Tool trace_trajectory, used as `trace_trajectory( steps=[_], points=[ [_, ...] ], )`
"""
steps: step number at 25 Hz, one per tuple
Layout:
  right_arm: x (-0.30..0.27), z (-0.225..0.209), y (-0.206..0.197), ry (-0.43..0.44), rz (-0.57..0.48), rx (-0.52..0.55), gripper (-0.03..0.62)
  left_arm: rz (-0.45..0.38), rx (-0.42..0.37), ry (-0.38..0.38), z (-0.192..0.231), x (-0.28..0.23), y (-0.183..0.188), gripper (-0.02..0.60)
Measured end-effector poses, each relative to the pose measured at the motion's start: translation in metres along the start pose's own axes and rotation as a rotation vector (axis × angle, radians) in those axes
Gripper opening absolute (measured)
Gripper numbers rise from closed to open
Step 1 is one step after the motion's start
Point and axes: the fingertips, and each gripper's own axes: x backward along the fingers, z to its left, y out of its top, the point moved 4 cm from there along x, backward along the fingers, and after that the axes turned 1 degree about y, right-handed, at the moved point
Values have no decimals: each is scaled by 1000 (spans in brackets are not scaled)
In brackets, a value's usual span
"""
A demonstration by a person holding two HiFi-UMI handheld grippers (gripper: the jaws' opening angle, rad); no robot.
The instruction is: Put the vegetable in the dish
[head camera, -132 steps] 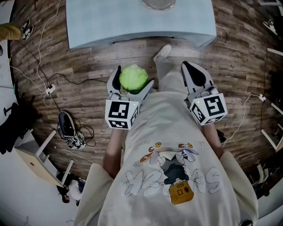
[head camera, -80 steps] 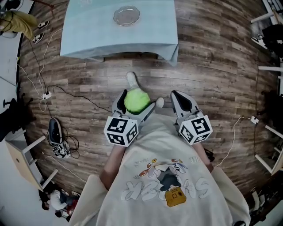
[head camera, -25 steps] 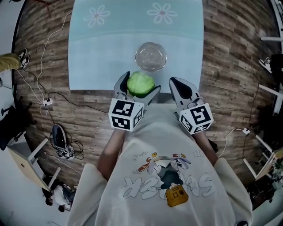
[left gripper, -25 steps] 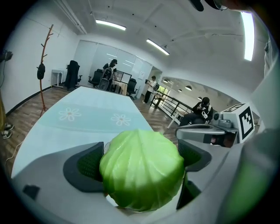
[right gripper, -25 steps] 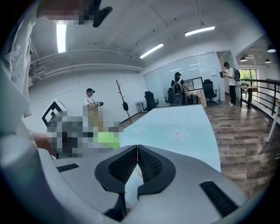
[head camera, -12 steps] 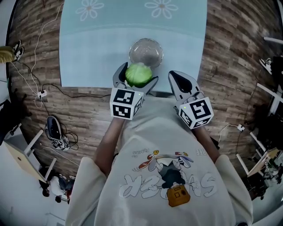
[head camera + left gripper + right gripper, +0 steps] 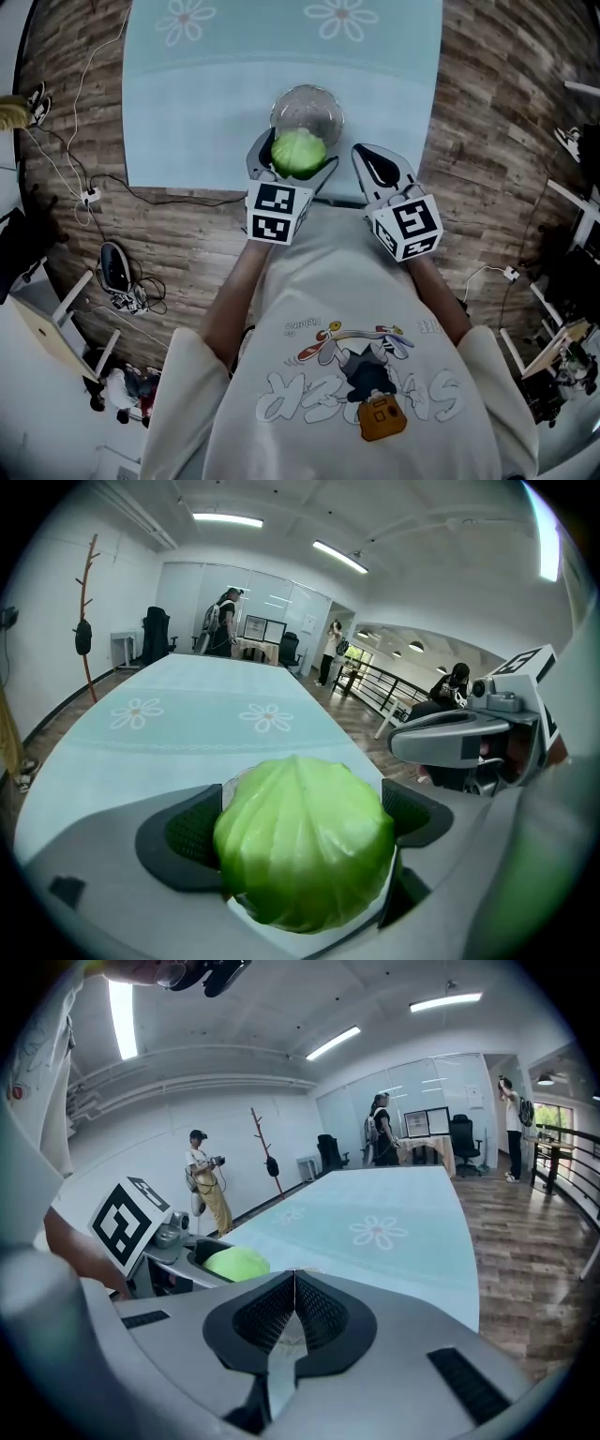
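A round green cabbage is clamped between the jaws of my left gripper, which is shut on it. It hangs just at the near rim of a clear glass dish that stands on the pale blue tablecloth. My right gripper is shut with nothing in it, to the right of the cabbage at the table's near edge. In the right gripper view the cabbage shows to the left.
The table with flower prints stretches away ahead. Wooden floor lies on both sides, with cables and shoes at the left. People stand in the room's background.
I have walked up to the table with the cabbage held in the left gripper. Over the last second both grippers moved slightly forward, toward the glass dish.
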Motion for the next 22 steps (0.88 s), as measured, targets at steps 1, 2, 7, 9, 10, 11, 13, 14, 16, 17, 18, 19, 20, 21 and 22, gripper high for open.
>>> trace_trajectory(
  steps=[1,2,7,9,10,11,13,14,16,17,18,19,20,21,22],
  points=[
    [-4,-1,-1,2,4,4,18,1,-4,6,1,-3,-1,534],
    [-7,-1,-2,3,8,7,20,1,-7,9,2,-7,-3,534],
    [-24,-3,-9,9,17,-26,19,25,11,14,4,-23,-7,534],
    [-28,-3,-12,13,21,-18,20,27,21,27,5,-30,-9,534],
    [-29,-3,-13,16,24,-10,20,28,22,34,5,-33,-10,533],
    [-29,-3,-14,18,27,-3,20,29,23,38,6,-35,-12,534],
    [-31,-3,-16,17,33,5,20,37,29,33,6,-38,-14,534],
    [-33,-4,-17,15,35,5,20,42,30,30,5,-40,-14,533],
    [-35,-6,-20,11,40,4,18,48,26,28,6,-43,-14,532],
    [-36,-8,-22,10,43,5,20,50,22,29,6,-46,-14,534],
    [-37,-11,-24,10,47,5,18,52,17,29,6,-49,-13,534],
    [-38,-13,-26,10,51,4,20,55,10,28,6,-52,-13,533],
    [-39,-16,-28,10,54,1,20,59,1,29,6,-55,-13,533],
    [-41,-17,-30,10,57,-3,18,62,-5,30,7,-58,-15,533],
    [-43,-19,-33,11,60,-6,20,65,-6,36,8,-61,-19,534]
  ],
)
